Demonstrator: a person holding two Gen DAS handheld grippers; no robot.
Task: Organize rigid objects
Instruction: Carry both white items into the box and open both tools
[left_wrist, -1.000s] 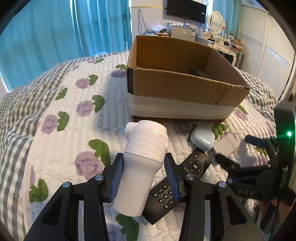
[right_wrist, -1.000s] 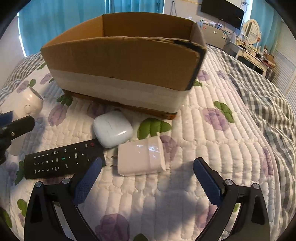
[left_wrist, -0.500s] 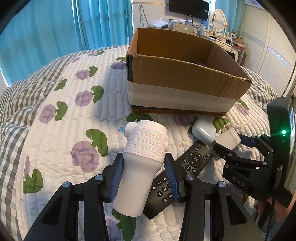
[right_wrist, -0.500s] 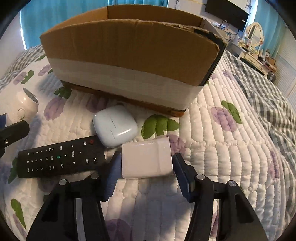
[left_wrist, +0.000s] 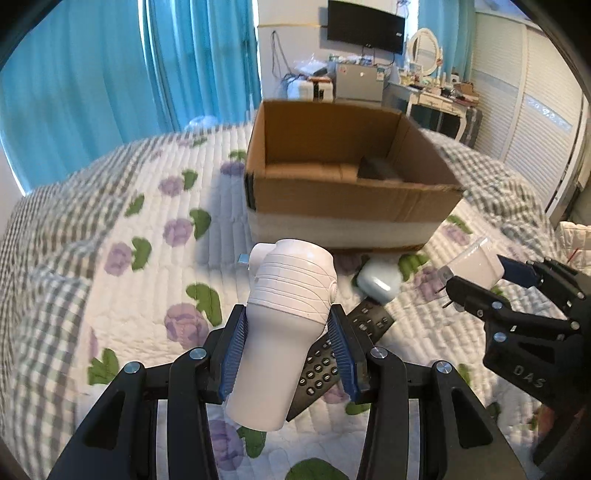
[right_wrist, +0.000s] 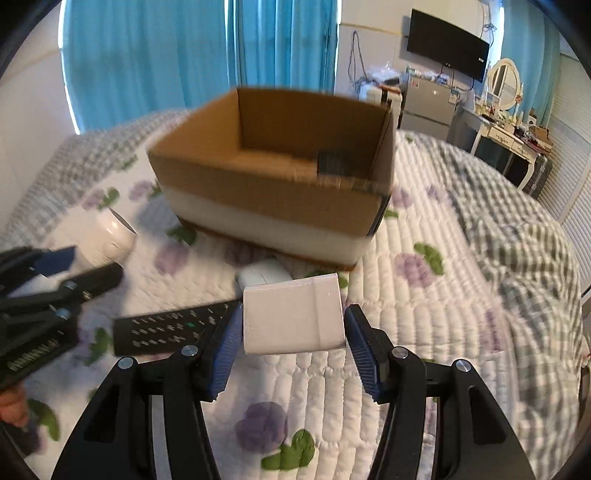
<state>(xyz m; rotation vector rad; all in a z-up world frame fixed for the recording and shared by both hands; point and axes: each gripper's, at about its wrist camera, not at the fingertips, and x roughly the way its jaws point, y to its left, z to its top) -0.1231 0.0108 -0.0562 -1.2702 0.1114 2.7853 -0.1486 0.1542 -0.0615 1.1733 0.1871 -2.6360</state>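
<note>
Open brown cardboard box (right_wrist: 273, 199) lies far ahead of both grippers: left gripper (left_wrist: 291, 349) clamps white ribbed plastic device (left_wrist: 288, 317), right gripper (right_wrist: 293, 334) clamps white rectangular charger block (right_wrist: 293, 319).

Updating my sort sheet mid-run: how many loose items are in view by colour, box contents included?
White: 3 (handheld device in the left claw, charger block in the right claw, earbud case on the quilt)
Black: 2 (remote on the quilt, dark item inside the cardboard box)
Total: 5
</note>
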